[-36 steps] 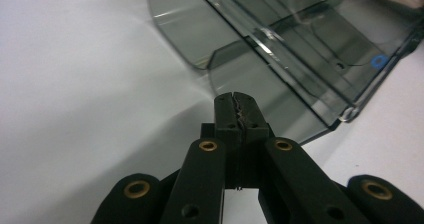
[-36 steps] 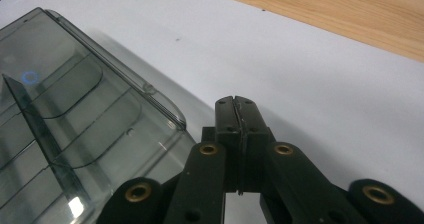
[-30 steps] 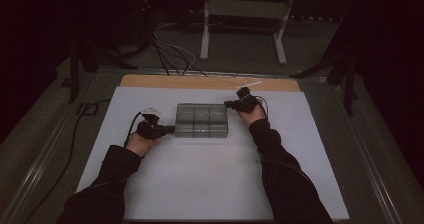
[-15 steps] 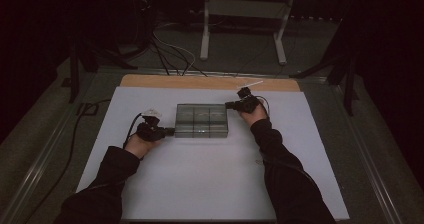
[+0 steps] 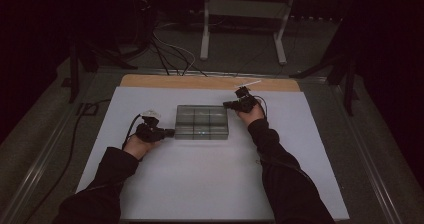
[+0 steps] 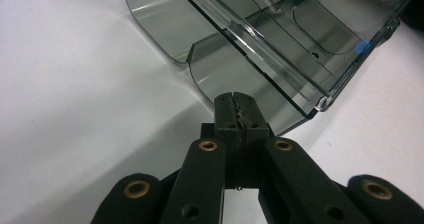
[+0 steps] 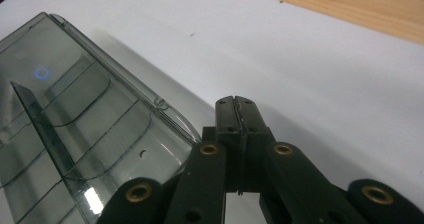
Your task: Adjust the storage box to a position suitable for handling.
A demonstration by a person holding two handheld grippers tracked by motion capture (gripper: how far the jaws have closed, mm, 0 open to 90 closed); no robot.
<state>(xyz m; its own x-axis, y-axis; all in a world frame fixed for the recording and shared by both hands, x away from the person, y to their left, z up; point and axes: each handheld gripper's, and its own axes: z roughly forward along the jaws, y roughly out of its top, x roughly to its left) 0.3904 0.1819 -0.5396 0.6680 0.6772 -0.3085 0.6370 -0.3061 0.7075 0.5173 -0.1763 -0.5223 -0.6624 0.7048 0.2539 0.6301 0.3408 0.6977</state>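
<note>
Your left gripper (image 6: pixel 235 104) hides the near edge of the clear box (image 6: pixel 280 39) behind its closed tips, so whether they touch the plastic you can't tell; the box runs off the top of the left gripper view; in the right gripper view the box (image 7: pixel 75 134) is cut by the left and bottom edges, and your right gripper (image 7: pixel 236 109) covers its near corner; from the high view both grippers are too small and dark to read their jaws; whether the box's compartments hold anything is too dim to say; your elbows leave the frame at the bottom.
</note>
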